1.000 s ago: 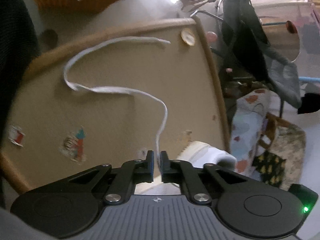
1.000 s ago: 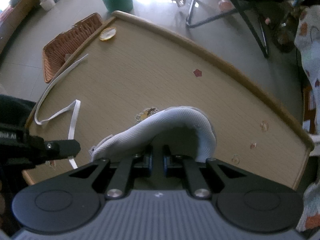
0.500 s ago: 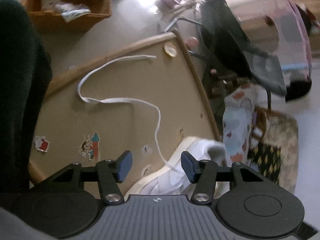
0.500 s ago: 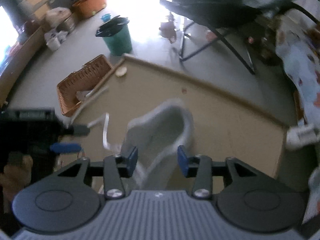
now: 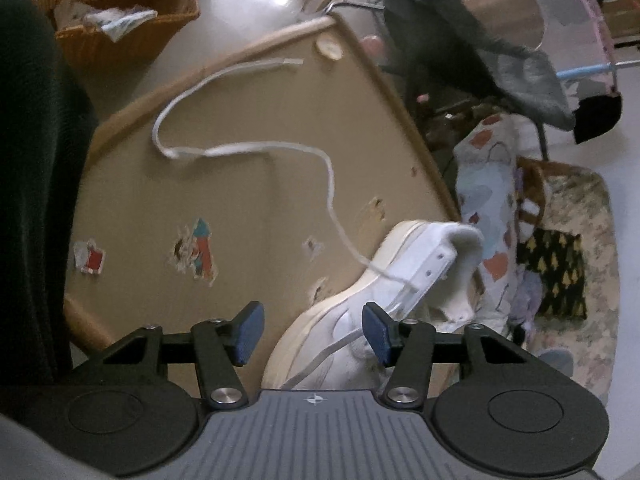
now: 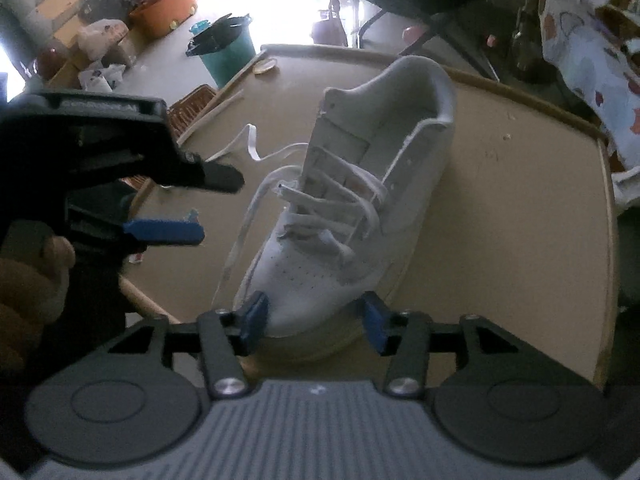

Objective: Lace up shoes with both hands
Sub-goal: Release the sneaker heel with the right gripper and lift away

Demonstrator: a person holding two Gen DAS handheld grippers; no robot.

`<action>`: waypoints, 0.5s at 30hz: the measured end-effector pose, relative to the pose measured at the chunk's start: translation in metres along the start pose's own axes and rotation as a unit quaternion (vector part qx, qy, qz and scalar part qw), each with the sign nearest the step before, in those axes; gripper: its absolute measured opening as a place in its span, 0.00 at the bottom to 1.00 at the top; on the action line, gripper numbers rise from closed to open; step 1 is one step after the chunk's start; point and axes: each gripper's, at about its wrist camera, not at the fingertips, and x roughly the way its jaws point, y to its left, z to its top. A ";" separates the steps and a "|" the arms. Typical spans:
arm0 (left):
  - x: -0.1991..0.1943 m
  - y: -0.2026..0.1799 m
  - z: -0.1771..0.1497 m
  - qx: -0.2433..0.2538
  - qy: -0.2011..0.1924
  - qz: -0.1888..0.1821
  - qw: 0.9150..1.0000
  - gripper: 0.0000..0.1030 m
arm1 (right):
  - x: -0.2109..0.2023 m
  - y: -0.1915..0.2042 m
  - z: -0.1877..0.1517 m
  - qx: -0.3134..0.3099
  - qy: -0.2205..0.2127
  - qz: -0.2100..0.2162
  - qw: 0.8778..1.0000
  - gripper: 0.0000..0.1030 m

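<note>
A white sneaker [image 6: 360,200] stands on the tan table [image 6: 520,208], toe toward the right wrist camera, with white laces [image 6: 332,208] crossed over its tongue. In the left wrist view the sneaker [image 5: 384,288] lies at lower right and a long loose lace end [image 5: 240,148] trails across the table to the far left. My left gripper [image 5: 312,332] is open and empty above the shoe's side; it also shows in the right wrist view [image 6: 208,204]. My right gripper [image 6: 316,320] is open and empty, just in front of the toe.
A wicker basket [image 5: 120,12] with paper sits on the floor beyond the table's left edge. A teal bucket [image 6: 228,56] stands on the floor behind. A dark folding chair [image 5: 460,40] and patterned cloth [image 5: 492,208] are to the right. Stickers [image 5: 196,248] dot the table.
Both grippers have opened: the left let go of the lace, the right let go of the shoe. Both pulled back, and the shoe now stands upright on the table.
</note>
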 end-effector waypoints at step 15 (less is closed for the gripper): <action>0.034 -0.001 -0.003 0.012 0.049 -0.009 0.999 0.54 | 0.016 -0.033 0.031 0.024 -0.033 -0.059 0.997 0.55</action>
